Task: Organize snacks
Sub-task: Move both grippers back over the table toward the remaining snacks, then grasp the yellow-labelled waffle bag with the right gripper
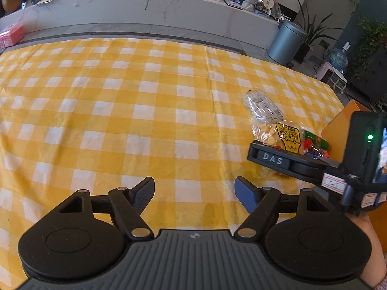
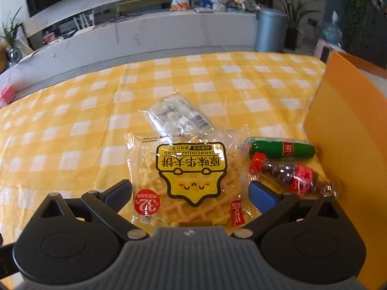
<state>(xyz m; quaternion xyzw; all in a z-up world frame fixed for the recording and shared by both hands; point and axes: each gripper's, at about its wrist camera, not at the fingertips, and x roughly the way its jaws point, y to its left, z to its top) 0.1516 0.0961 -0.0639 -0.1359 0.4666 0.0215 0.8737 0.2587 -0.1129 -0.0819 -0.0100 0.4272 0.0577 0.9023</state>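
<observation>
Four snacks: waffle packet, green sausage, red-capped bottle-shaped sweets pack, clear white-sweets pack, clustered on the counter's yellow check cloth.
Right gripper: jaws wide, flanking the waffle packet's near end, not pressing.
Left gripper: jaws wide, empty, over bare cloth; snacks at two o'clock.
Orange box: three o'clock, just beside the sausage.
Room beyond: white ledge, grey bin, plants.
Right view only: packet labels, the whole cluster.
Left view only: right gripper's side, a hand.
</observation>
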